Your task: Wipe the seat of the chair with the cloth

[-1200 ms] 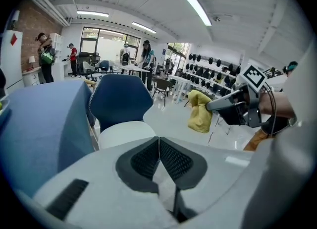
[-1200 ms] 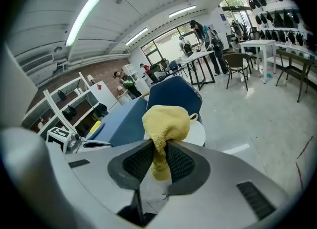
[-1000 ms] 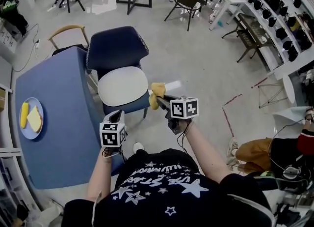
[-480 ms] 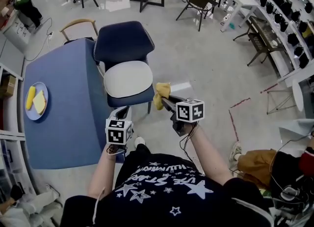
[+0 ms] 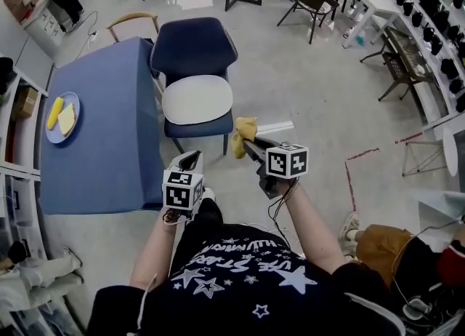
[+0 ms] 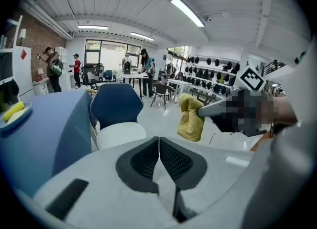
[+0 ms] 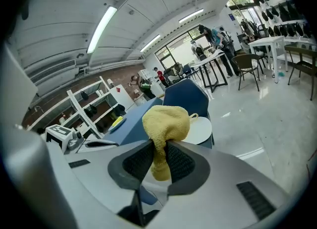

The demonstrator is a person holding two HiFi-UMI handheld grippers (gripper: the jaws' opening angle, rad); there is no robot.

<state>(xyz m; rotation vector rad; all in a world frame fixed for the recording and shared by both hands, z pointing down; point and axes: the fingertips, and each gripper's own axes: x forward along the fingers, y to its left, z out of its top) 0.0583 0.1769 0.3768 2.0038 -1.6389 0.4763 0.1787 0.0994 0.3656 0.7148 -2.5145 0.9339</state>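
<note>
Gripping the cloth (image 5: 244, 131), the right claw (image 5: 245, 145) hangs seemingly beside the chair (image 5: 195, 51).

right tongs (image 7: 157, 157) pinch the yellow cloth (image 7: 165, 126) before the chair (image 7: 194, 105).

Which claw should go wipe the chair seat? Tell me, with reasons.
Right. The right claw is already shut on the yellow cloth and is close to the front corner of the white seat. The left claw is shut on nothing and is farther back from the chair.
</note>
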